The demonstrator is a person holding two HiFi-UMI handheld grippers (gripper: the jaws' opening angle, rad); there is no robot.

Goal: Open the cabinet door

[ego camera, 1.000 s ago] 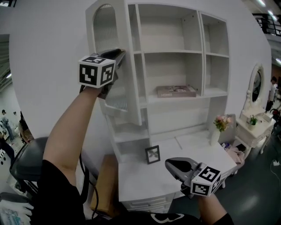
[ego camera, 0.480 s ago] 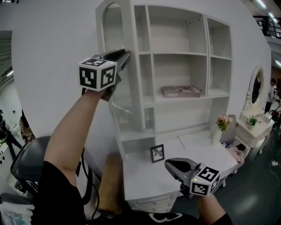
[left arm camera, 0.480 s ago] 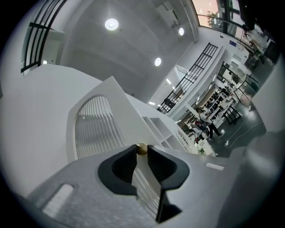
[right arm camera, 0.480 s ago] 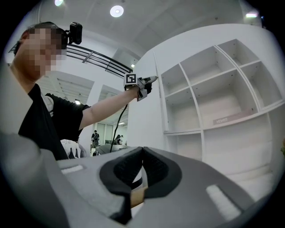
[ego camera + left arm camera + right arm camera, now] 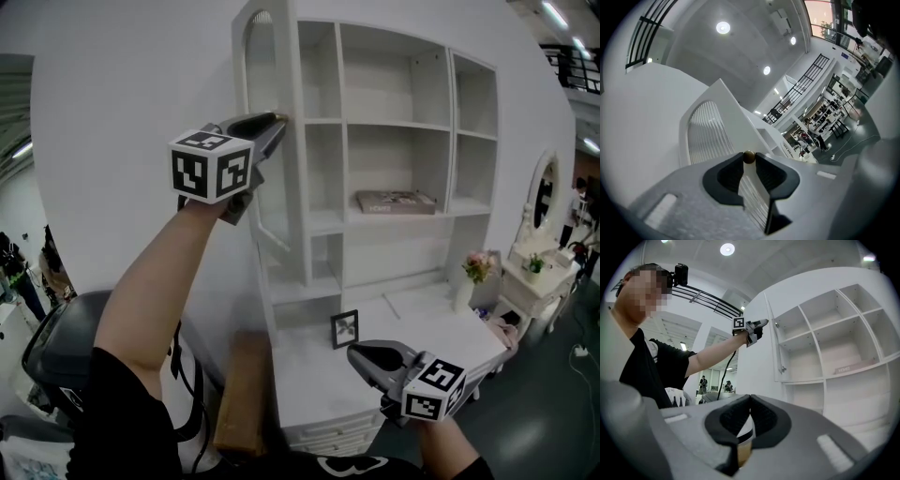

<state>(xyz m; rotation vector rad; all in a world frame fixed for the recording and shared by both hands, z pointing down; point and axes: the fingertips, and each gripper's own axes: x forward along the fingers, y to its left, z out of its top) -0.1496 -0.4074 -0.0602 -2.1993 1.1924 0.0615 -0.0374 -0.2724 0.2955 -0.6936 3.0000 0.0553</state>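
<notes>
Obs. 1, change: over the last second the cabinet door (image 5: pixel 291 216) has swung further out. Earlier its ribbed arched pane faced the head view at a slant. Now the door shows nearly edge-on, and the left-hand column of the shelf cabinet (image 5: pixel 394 84) is fully exposed.

The left tongs (image 5: pixel 272 120) have travelled with it, and their jaws have just been opening a little. The small brass knob (image 5: pixel 749 157) still sits between their tips, both pads touching it, with the door's edge running down through the gap behind.

The right tongs (image 5: pixel 361 354) hang low over the white counter (image 5: pixel 309 375), tips pressed together on nothing.

Reading: the opening looks essentially done. The loosening pinch may be the start of a release, but that is a guess.

Obs. 2, location and pose: the door hangs on the cabinet's left edge, above the counter.
- Long axis: vertical, arched end uppermost, no tilt seen.
- Hinged side: against the cabinet.
- Free edge: carries the knob and points out from the shelves towards the person.
- Panel: roughly square to the cabinet front.
</notes>
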